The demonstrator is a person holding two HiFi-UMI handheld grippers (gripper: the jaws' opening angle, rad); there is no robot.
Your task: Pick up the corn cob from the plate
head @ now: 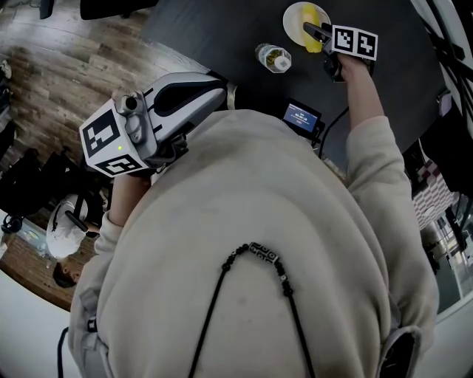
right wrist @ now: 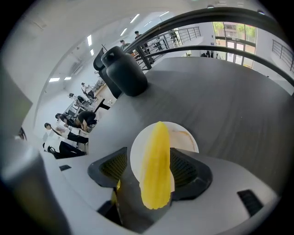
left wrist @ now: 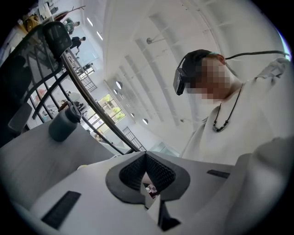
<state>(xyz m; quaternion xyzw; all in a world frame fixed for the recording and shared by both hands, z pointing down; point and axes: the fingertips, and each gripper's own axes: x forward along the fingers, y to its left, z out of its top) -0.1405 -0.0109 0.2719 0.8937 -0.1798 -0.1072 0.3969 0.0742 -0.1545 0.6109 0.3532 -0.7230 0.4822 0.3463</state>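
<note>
A yellow corn cob (head: 313, 16) lies on a small white plate (head: 294, 20) on the dark table, at the top of the head view. My right gripper (head: 318, 34) reaches down over the plate. In the right gripper view the corn cob (right wrist: 156, 165) lies lengthwise between the two dark pads (right wrist: 112, 168) of my right gripper (right wrist: 151, 169). The jaws stand wide, with the plate (right wrist: 184, 137) showing in the gap left of the cob. My left gripper (head: 220, 93) is held level near the person's chest, away from the table. In its own view my left gripper (left wrist: 146, 172) has its pads together and nothing between them.
A clear bottle (head: 274, 57) stands just left of the plate; the same bottle (right wrist: 123, 71) looks dark in the right gripper view. A small device with a blue screen (head: 301, 116) sits near the table's near edge. Wood floor (head: 52, 81) lies to the left.
</note>
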